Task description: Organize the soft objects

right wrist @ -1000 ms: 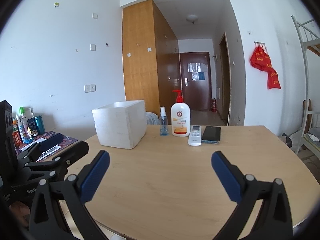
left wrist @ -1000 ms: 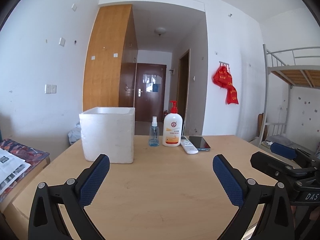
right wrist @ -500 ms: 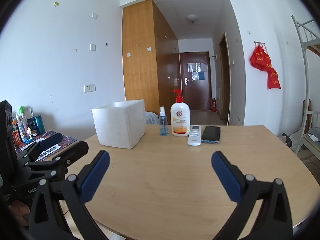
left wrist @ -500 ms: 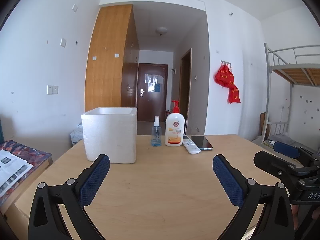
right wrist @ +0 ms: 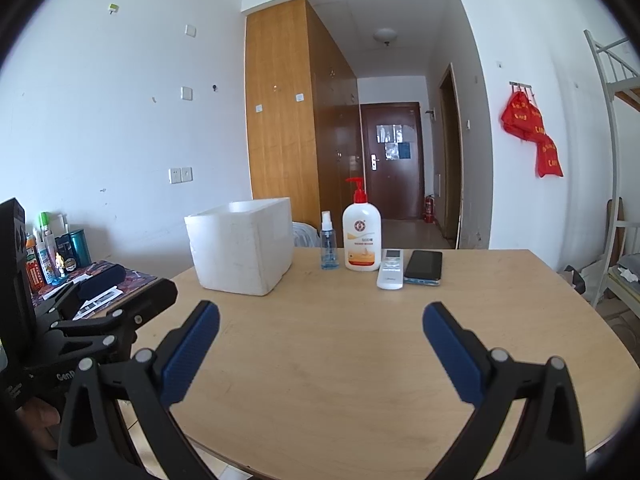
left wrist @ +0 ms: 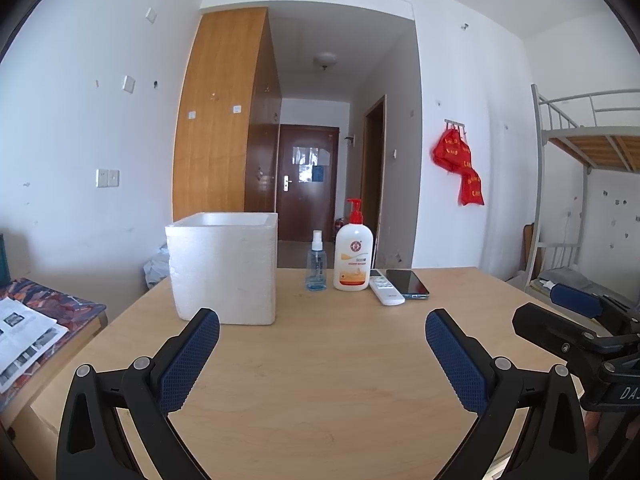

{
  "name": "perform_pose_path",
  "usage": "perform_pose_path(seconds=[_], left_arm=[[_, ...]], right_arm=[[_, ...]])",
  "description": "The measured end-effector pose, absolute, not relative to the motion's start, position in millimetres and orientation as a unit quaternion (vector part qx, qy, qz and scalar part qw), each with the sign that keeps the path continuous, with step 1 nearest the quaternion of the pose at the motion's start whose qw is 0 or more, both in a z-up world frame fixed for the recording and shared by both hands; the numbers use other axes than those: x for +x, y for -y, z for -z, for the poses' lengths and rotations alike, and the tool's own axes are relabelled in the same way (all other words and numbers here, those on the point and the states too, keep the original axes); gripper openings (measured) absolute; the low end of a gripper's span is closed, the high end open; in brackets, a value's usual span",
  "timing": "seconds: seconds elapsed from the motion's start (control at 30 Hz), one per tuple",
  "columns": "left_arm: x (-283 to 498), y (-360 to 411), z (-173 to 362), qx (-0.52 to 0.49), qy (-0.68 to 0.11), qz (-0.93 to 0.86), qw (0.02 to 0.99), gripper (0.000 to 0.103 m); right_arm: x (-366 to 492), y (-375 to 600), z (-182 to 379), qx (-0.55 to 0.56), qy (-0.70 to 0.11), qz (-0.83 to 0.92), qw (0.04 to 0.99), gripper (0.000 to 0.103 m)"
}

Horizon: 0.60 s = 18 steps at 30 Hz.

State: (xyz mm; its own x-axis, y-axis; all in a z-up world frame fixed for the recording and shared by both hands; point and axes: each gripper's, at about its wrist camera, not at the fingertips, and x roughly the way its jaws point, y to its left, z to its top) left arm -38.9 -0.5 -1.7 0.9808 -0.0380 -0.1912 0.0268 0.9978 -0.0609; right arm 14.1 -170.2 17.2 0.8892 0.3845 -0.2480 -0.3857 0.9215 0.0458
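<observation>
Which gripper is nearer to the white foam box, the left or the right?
Left. The left gripper hovers open just before the white foam box; the right gripper is open too, farther back and to the box's right.

Ahead of the left gripper (left wrist: 322, 334) and a little to its left, a foam box (left wrist: 224, 268) stands on the table (left wrist: 320, 380). To the right of the box, farther back, a small spray bottle (left wrist: 316, 261) and a pump bottle (left wrist: 353, 248) stand side by side, just apart. Right of the pump bottle lie a remote (left wrist: 385, 291) and a phone (left wrist: 407, 282), edge to edge, seemingly touching. The right gripper (right wrist: 321, 330) sits to the right of the left one, both near the table's front edge; from it, the box is ahead-left and the phone ahead-right.
</observation>
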Motion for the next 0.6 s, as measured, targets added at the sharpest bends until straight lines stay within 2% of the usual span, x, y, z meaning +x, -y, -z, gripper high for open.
perform_pose_path(seconds=[0.6], left_arm=[[-36.2,-0.1,2.4,-0.028,-0.100,0.005,0.995,0.103]], right_arm=[[13.7,168.7,-15.6,-0.001,-0.129,-0.221,0.967,0.103]])
